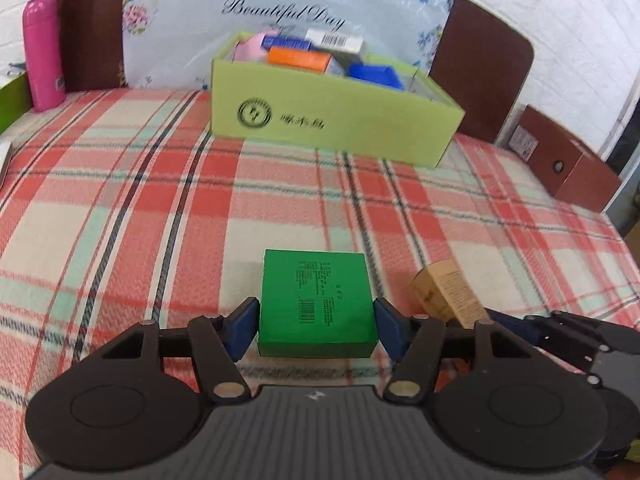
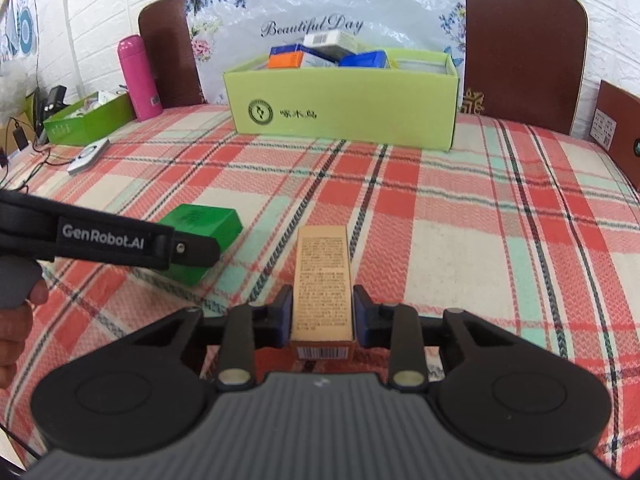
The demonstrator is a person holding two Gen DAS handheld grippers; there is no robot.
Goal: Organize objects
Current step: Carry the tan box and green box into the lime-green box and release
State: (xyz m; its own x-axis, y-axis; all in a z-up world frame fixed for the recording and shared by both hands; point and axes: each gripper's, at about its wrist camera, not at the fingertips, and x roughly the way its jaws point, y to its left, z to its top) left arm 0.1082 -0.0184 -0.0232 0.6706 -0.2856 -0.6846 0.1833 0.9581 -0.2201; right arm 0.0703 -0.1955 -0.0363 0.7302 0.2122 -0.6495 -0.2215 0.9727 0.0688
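Pink bottle (image 2: 138,78): stood upright at the far left of the surface, just beside a dark green tray (image 2: 86,120) holding small items.

Remote control (image 2: 88,156): laid flat near the tray, on the checked cloth (image 2: 460,220).

Person's hand (image 2: 16,320): seen at the left edge of the right wrist view, behind the left gripper's handle.

Left gripper (image 1: 317,326): its blue fingers (image 1: 244,330) are set against both sides of the green box (image 1: 316,304), which is gripped; the box rests low on the cloth, in the near part of the surface.

Right gripper (image 2: 322,316): just beside the left one. Its fingers (image 2: 282,314) are clenched on the near end of the tan carton (image 2: 322,280), which lies lengthwise, pointing away, with its printed side up.

Light green bin (image 2: 344,104): placed at the far middle of the surface, well apart from both grippers. Orange, blue and white packets are seen inside it, rising above the rim.

Plastic sheet (image 2: 320,8): printed with flowers and "Beautiful Day", propped behind the bin, between two brown chair backs.

Brown box (image 1: 568,164): set at the far right edge.
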